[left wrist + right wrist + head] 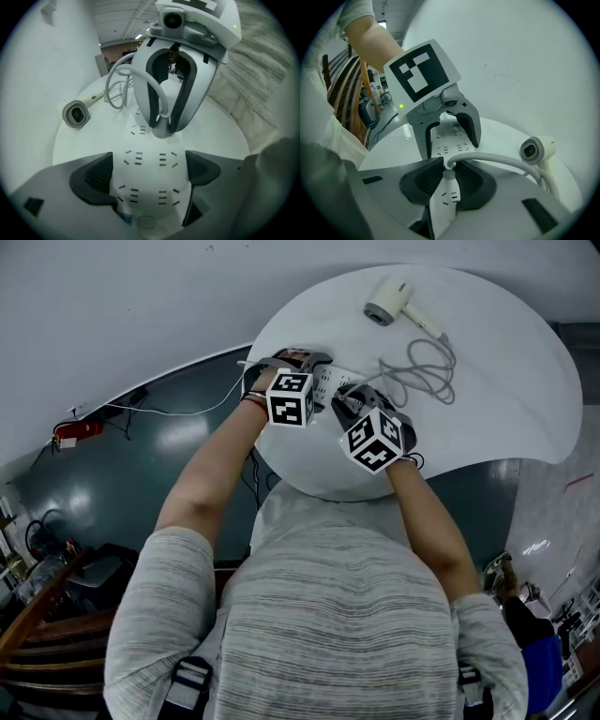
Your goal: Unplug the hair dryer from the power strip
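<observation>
A white power strip (326,382) lies on the round white table (506,381), between my two grippers. My left gripper (149,166) is open and points down over the strip (147,187), one pad on each side of it. My right gripper (447,176) is shut on the hair dryer's plug (448,165), which sits in the strip (451,140). From the plug a white cable (506,161) runs off to the white hair dryer (389,301), which lies at the table's far side. The left gripper view shows the right gripper (161,126) upright on the plug.
The cable lies in loose loops (427,367) between the strip and the dryer. The strip's own cord (187,411) runs off the table's left edge toward a red object (77,432) on the dark floor. A white wall stands behind the table.
</observation>
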Demonstrator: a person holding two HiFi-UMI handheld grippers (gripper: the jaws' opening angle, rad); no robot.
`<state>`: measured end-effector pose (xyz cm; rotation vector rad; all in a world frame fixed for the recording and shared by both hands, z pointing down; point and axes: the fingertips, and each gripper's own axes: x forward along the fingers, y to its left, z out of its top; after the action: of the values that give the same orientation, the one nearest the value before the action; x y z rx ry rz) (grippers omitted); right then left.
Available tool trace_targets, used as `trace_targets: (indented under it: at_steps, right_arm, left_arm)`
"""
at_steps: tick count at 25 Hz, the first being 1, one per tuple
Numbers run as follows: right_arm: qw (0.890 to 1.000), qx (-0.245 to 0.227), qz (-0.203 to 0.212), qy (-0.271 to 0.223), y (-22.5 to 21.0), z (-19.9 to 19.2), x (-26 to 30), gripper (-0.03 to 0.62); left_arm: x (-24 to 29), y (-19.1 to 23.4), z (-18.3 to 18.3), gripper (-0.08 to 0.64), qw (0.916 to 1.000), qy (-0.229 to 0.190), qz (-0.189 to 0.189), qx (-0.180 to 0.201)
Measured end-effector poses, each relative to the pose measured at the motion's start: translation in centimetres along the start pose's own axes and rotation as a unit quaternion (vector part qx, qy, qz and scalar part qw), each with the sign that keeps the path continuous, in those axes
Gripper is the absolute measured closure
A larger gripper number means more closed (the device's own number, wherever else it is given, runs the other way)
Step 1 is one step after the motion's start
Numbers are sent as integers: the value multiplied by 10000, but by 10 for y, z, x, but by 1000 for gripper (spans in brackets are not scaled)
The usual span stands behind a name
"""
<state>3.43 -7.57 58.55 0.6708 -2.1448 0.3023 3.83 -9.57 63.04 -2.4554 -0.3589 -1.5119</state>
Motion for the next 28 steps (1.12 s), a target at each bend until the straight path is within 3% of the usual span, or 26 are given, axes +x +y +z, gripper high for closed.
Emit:
trace_targets:
  at_steps: [7,12,15,22,25,28]
  right_arm:
    - [9998,-68,123,118,-1,1,1,503]
    - [9992,-228,226,218,-5,2,-1,505]
    - [9988,-336,260,259,-7,1,-2,506]
    - [9970,-611,391,276,-3,-1,-4,506]
    - [9959,-718,469,287,2,-4,-5,506]
    - [9958,-742,455,285,3,-5,-5,508]
  left_arm:
    - [-1,0,0,89,9999,23,-76,-132]
    - [-1,0,-3,89,9970,152,88,-748]
    - [2,-1,-3,89,9899,191,324,-1369]
    - [3,-13,-4,89,9669,282,760,-2419]
    - [4,-20,-4,89,9593,306,896,-2659]
    - [7,-21,-6,89,9577,337,917,-2708]
